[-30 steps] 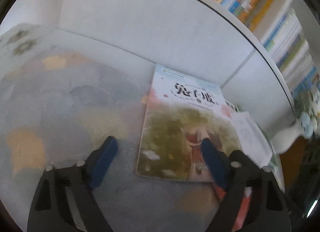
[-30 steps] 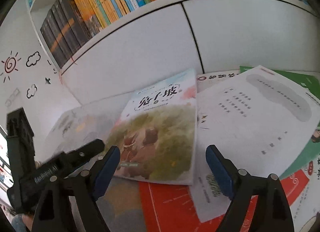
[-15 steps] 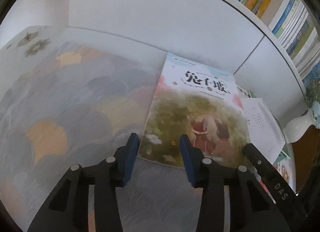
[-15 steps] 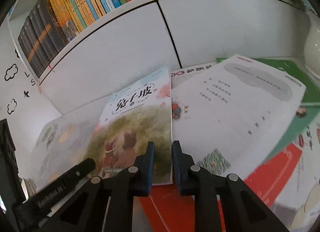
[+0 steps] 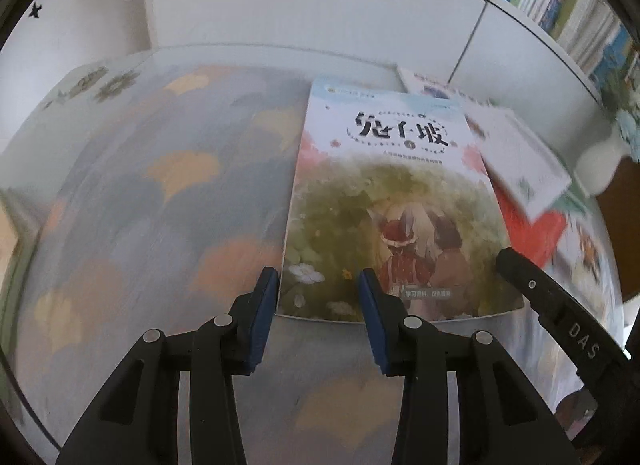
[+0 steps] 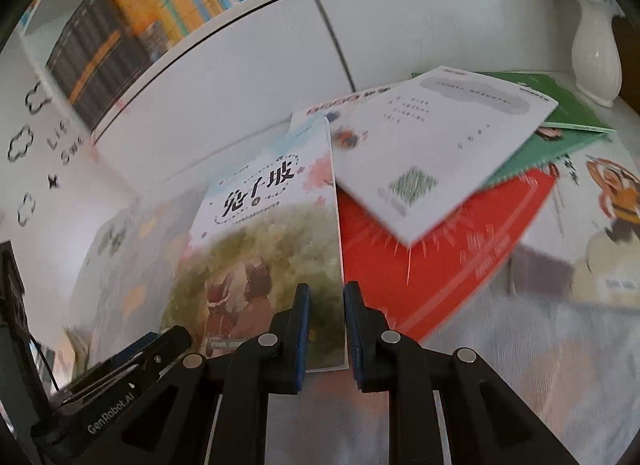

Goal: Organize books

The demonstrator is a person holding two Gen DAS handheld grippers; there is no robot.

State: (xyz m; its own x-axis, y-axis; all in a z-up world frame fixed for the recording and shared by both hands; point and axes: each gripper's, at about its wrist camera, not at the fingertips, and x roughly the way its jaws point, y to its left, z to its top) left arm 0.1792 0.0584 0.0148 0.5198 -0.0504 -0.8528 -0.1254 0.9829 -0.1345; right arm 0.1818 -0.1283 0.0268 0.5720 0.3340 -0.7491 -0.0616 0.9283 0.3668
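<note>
Left gripper (image 5: 318,297): jaws narrow, set on the near left corner of the picture book (image 5: 394,221), but whether the pads press the cover cannot be told. Right gripper (image 6: 325,317): jaws nearly together astride the same book's (image 6: 272,249) near right corner, edge running into the slit; grip again unclear. The book lies flat on the patterned tablecloth (image 5: 168,201), ahead of both jaw pairs; right of the right jaws, touching it, lie a red book (image 6: 432,261) and a white booklet (image 6: 444,149).

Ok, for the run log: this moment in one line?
left gripper: astride book, lower-left corner | right gripper: narrow gap at book, right edge
</note>
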